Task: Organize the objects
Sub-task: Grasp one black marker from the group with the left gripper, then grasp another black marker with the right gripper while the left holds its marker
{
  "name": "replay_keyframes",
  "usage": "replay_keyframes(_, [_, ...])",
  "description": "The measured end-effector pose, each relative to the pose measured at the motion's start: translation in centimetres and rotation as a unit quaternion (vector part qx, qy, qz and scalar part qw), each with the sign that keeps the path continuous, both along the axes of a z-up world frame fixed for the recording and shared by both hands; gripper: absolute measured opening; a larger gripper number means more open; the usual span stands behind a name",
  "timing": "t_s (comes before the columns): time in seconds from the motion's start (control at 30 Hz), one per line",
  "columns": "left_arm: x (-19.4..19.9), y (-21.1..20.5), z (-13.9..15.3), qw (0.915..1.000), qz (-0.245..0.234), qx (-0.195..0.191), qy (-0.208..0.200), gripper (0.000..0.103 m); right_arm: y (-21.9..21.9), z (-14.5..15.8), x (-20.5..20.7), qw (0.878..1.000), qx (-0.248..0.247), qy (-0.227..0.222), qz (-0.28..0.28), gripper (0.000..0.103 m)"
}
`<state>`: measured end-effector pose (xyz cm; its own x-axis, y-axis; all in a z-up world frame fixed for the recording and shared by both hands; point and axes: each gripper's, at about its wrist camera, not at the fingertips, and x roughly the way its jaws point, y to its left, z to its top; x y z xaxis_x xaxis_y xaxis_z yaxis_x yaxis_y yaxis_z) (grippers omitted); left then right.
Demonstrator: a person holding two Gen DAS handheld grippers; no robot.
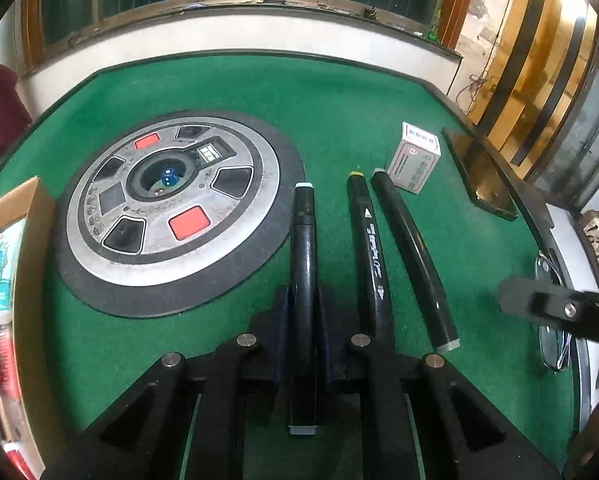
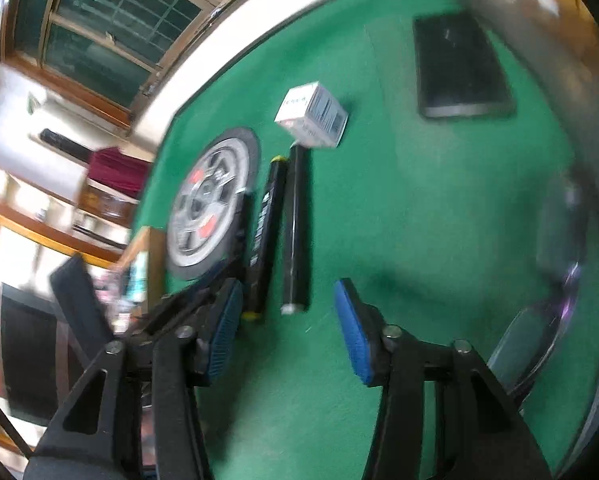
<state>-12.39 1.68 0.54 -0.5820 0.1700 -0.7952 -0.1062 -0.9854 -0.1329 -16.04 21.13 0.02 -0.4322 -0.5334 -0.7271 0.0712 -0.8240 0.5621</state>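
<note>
Markers number three, all black: we clamp one (image 1: 303, 264) in our left gripper (image 1: 304, 320), its pale-capped tip pointing ahead over the green felt table (image 1: 339, 112). Just to its right lie the other two side by side, a yellow-tipped marker (image 1: 366, 248) and a grey-tipped marker (image 1: 413, 256). Our right gripper (image 2: 289, 328) hovers with jaws spread apart and nothing between its blue pads (image 2: 353, 332). Farther out we count one small white box (image 1: 415, 156) near the far marker tips, one dark phone (image 1: 479, 172), one round dice console (image 1: 171, 200), and one cardboard box (image 1: 27, 240) at the left edge
</note>
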Motion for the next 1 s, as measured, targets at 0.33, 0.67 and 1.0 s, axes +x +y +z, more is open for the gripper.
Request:
replay_keyframes(0.33, [-0.9, 1.0, -0.6, 0.9989, -0.025, -0.032, 0.025, 0.011, -3.7, -0.3, -3.6, 0.997, 0.076, 0.000, 0.013, 0.018])
replay_keyframes(0.67, [-1.1, 0.3, -0.6, 0.9997, -0.011, 0.002, 0.024, 0.011, -5.1, -1.4, -4.5, 0.989, 0.146, -0.010, 0.025, 0.012])
replay_keyframes(1.0, [-1.0, -1.0, -0.1, 0.9984, 0.016, 0.028, 0.046, 0.011, -2.6, 0.8, -2.3, 0.995, 0.101, 0.013, 0.006, 0.012])
